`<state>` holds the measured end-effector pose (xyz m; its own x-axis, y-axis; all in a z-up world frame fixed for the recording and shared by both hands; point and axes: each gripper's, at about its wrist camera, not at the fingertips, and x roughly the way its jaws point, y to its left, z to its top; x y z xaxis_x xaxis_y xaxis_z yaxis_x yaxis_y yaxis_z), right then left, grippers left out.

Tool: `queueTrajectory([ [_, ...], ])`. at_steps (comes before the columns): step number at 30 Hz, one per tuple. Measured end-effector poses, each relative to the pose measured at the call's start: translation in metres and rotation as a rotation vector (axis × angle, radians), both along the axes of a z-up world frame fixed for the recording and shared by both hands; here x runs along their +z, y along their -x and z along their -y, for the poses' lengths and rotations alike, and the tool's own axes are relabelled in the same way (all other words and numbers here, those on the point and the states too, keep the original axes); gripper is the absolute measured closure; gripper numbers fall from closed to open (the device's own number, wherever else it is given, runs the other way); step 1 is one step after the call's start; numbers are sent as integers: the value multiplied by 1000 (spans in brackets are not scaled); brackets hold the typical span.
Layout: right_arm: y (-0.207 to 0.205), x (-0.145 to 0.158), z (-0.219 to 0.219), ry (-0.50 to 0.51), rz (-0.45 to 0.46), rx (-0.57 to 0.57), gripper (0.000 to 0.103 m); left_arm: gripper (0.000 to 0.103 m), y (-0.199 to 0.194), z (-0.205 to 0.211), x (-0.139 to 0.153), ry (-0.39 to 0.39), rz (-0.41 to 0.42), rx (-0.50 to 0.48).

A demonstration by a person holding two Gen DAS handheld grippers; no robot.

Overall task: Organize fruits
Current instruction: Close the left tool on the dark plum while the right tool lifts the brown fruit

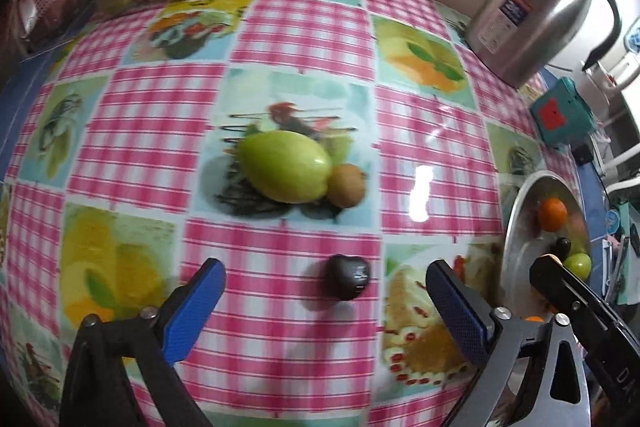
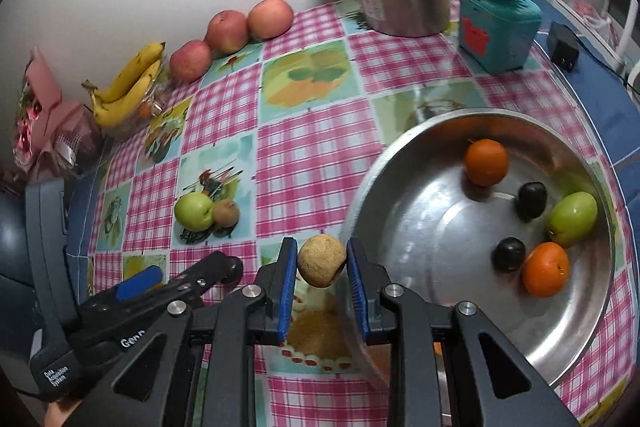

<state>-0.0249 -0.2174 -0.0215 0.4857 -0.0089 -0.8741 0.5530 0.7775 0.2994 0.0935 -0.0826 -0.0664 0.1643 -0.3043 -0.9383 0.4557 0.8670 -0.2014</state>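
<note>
Between our right gripper (image 2: 322, 261) pads sits a brown kiwi (image 2: 322, 259), clamped and lifted just beside the near rim of the steel bowl (image 2: 404, 163). We judge the step in hand is carrying it over that rim: clear the edge first, then lower it onto the bare bowl floor, away from the oranges (image 2: 485, 161), dark plums (image 2: 532, 200) and green fruit (image 2: 572, 218), before letting go. Our left gripper (image 1: 324, 285) stands wide apart over a dark plum (image 1: 347, 276) on the table (image 1: 280, 27), touching nothing; centre it on the plum before closing.
</note>
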Motion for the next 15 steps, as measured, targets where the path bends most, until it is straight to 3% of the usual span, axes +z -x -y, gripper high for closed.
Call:
queueTrajectory([
  [6,10,-2,13,0,0,-17,77,34,6,8,-8,-3,-24,-3],
  [10,13,-1,18,-9,9,-24,77,60,6,8,-8,8,-27,3],
  [15,16,0,21,-22,16,-34,77,74,5,5,-8,11,-35,13],
])
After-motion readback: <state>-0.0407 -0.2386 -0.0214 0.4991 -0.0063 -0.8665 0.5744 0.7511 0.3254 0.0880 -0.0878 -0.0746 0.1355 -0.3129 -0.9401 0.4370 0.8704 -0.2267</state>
